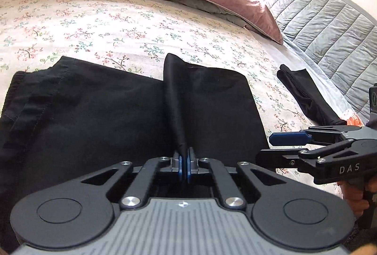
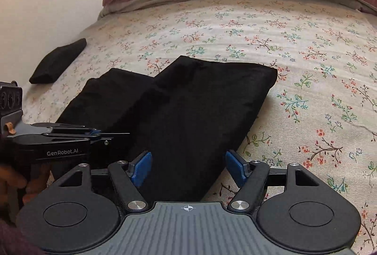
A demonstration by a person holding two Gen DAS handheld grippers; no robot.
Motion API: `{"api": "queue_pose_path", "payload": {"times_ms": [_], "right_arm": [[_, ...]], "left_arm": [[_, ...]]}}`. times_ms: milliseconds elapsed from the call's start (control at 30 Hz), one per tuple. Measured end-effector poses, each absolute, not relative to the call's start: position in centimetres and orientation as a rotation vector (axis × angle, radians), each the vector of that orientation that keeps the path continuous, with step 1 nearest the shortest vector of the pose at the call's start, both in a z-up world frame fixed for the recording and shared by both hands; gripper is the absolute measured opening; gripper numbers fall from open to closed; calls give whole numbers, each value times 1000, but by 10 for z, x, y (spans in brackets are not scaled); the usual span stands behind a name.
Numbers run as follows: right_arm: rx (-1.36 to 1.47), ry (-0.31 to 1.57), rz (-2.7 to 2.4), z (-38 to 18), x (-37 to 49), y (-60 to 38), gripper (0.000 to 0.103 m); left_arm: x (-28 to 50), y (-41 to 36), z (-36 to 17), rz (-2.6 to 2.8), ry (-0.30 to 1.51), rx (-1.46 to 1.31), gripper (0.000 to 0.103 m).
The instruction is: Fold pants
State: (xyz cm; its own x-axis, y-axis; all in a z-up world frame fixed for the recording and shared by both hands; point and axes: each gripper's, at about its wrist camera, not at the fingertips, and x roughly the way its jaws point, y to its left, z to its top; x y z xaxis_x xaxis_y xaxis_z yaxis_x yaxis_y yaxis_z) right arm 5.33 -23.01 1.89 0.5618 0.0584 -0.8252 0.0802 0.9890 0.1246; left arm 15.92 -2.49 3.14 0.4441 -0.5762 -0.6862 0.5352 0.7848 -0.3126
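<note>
Left gripper (image 1: 185,166) was clamped tight on a pinched ridge of the pants (image 1: 99,109) at the near edge, cloth standing up btwn its blue pads (image 1: 181,167); right gripper (image 2: 188,166) sat w/ jaws spread wide, nothing in them, poised over the near corner of the pants' folded part. Judgement: the step was getting the 2nd grip before carrying a fold over — so the right one should've closed on the edge thru all layers, level w/ the left, then both lifted together and kept the cloth taut, else the fold goes skewed. The pants were black, matte, soft-looking, already doubled into a thick block lying on the floral bedsheet (image 2: 306,62), hems to the left in the left view. A smaller dark folded item (image 2: 57,62) lay well apart — near the bed's side.
</note>
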Motion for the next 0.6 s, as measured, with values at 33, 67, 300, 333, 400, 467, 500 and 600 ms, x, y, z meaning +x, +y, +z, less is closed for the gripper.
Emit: {"api": "queue_pose_path", "payload": {"times_ms": [33, 67, 300, 333, 400, 467, 500, 600], "right_arm": [[152, 976, -14, 19, 53, -230, 70], [150, 975, -14, 20, 53, -230, 70], [157, 951, -15, 25, 53, -228, 70], [157, 950, -14, 25, 53, -227, 70], [156, 953, -11, 24, 55, -226, 70], [157, 959, -5, 22, 56, -224, 70], [156, 962, -3, 21, 57, -223, 70], [149, 973, 4, 17, 60, -219, 70]], "left_arm": [[158, -28, 36, -680, 857, -35, 12], [158, -28, 41, -675, 846, -24, 12], [169, -6, 75, -628, 773, 20, 12], [173, 2, 77, -611, 769, 21, 12], [181, 21, 79, -576, 771, 16, 12], [189, 37, 77, -533, 776, 15, 12], [191, 45, 77, -510, 781, 11, 12], [200, 71, 71, -474, 802, -29, 12]]}}
